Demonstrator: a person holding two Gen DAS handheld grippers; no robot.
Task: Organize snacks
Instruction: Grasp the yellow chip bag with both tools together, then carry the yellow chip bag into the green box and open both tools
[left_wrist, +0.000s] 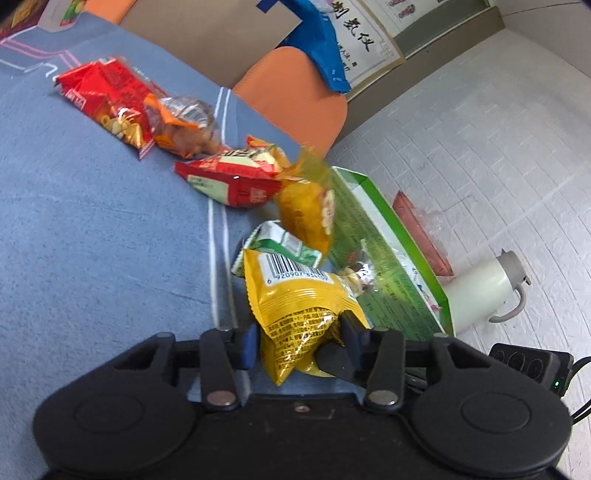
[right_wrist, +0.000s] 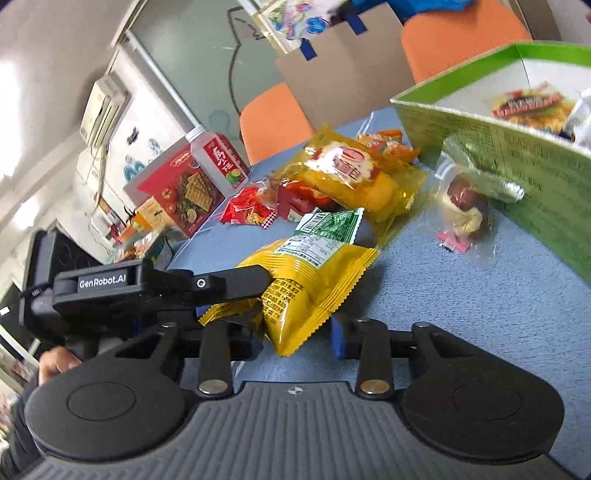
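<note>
My left gripper (left_wrist: 297, 339) is shut on a yellow snack packet (left_wrist: 295, 306) at its lower end; the same packet (right_wrist: 310, 273) and the left gripper's fingers (right_wrist: 243, 280) show in the right wrist view. My right gripper (right_wrist: 297, 338) is open with the packet's corner between its fingers. A green snack packet (left_wrist: 284, 243) lies just beyond it. Past that lie a yellow cake packet (left_wrist: 306, 214), red packets (left_wrist: 232, 181) and a wrapped date sweet (right_wrist: 467, 206). The green box (right_wrist: 517, 155) stands at the right, with a snack inside.
A red cracker box (right_wrist: 181, 192) and a drink bottle (right_wrist: 218, 162) stand at the far side of the blue tablecloth (left_wrist: 92, 240). Orange chairs (right_wrist: 273, 118) sit behind the table. A white kettle (left_wrist: 484, 291) and a power strip (left_wrist: 532, 365) are on the floor.
</note>
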